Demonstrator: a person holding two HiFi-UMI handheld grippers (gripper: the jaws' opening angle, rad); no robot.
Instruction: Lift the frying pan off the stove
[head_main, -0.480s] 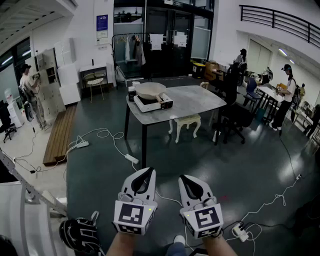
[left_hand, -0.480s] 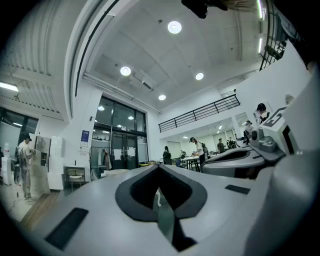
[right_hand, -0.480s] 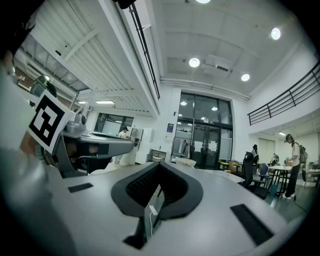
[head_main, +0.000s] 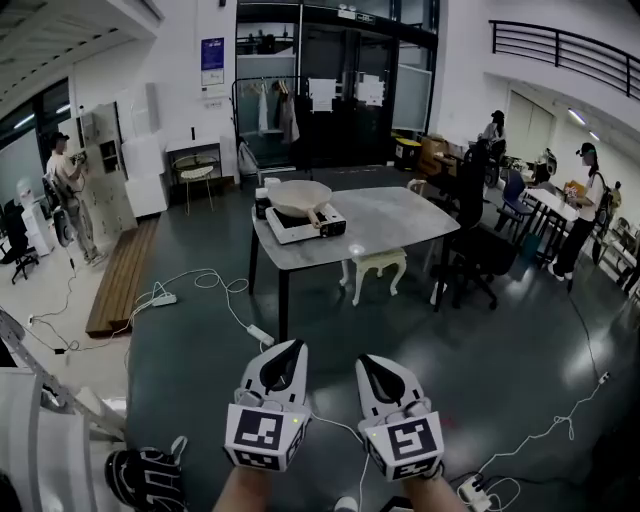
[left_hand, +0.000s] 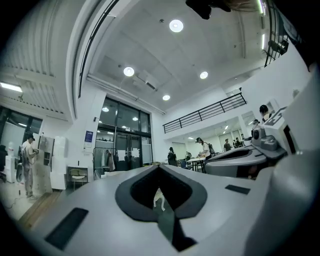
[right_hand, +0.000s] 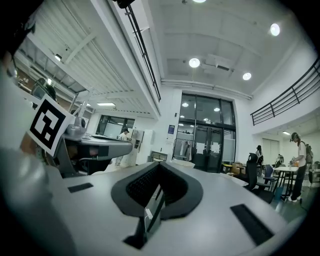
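Note:
A pale frying pan (head_main: 299, 197) sits on a white portable stove (head_main: 304, 224) at the left end of a grey table (head_main: 390, 215), far ahead in the head view. My left gripper (head_main: 291, 351) and right gripper (head_main: 372, 363) are held side by side low in that view, several steps short of the table. Both are shut with nothing between the jaws. In the left gripper view the left gripper (left_hand: 158, 166) points at the room's far glass doors. In the right gripper view the right gripper (right_hand: 160, 166) does the same, and the pan (right_hand: 176, 162) shows faintly beyond it.
White cables (head_main: 205, 282) and a power strip (head_main: 260, 335) lie on the dark floor between me and the table. A stool (head_main: 377, 267) stands under the table, an office chair (head_main: 478, 250) to its right. People stand at the far left and right. A wooden platform (head_main: 118, 280) lies left.
The view has moved forward a little: the table and pan sit slightly closer and higher. Both grippers keep their pose, shut and side by side.

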